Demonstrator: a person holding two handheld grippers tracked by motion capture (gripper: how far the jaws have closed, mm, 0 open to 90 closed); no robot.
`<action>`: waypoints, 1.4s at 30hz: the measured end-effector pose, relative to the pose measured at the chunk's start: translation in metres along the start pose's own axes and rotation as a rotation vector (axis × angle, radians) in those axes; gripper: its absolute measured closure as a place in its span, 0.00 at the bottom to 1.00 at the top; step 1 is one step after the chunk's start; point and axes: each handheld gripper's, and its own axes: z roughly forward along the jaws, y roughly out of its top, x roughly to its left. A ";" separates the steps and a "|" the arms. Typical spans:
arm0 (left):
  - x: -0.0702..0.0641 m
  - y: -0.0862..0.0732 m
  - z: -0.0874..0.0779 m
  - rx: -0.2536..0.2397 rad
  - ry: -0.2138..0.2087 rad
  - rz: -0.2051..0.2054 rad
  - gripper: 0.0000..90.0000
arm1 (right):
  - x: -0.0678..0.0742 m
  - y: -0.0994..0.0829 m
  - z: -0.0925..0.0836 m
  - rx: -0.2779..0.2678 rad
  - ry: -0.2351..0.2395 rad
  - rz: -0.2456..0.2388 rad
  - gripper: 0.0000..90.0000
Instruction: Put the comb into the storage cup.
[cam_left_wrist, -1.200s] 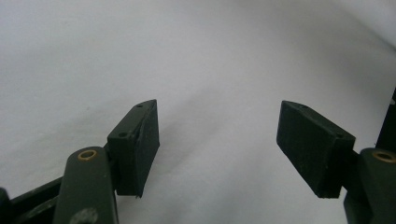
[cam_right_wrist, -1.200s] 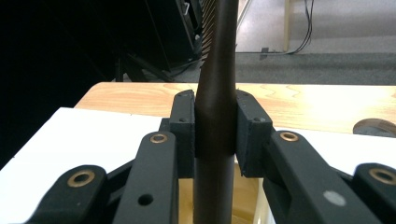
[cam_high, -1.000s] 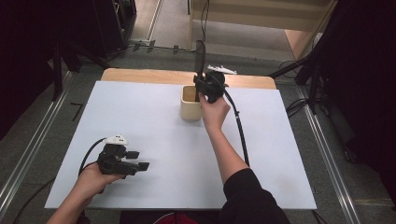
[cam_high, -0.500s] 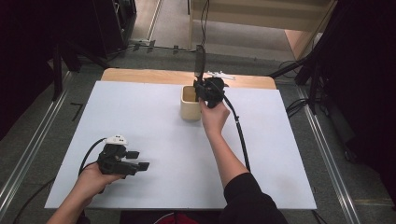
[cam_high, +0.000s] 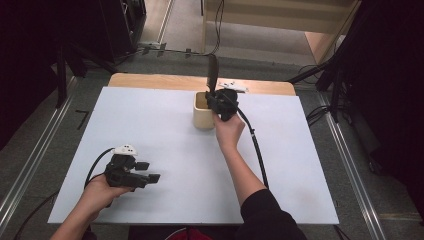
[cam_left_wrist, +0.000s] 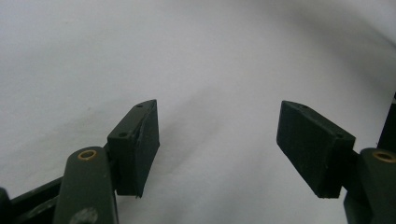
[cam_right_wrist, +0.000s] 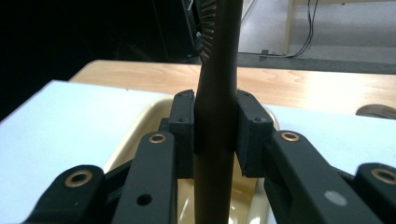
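The brush is clamped upright in the right gripper, directly over the cup. It is best lowered straight, kept centred so the handle clears the rim. The left gripper is held open, empty, well apart from the cup on the tabletop.

Both grippers were black, the left gripper white-capped (brass rivets at the joints); the right gripper trailed a black cable.
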 end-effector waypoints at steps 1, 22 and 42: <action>0.000 0.000 0.000 0.001 -0.001 0.003 0.35 | 0.000 -0.001 -0.001 0.001 0.003 -0.007 0.75; -0.001 0.000 0.001 0.006 0.002 0.001 0.35 | -0.004 -0.008 -0.020 0.045 0.025 -0.106 0.17; 0.001 0.000 0.000 0.007 0.009 -0.002 0.35 | -0.013 -0.022 -0.047 0.109 0.110 -0.128 0.15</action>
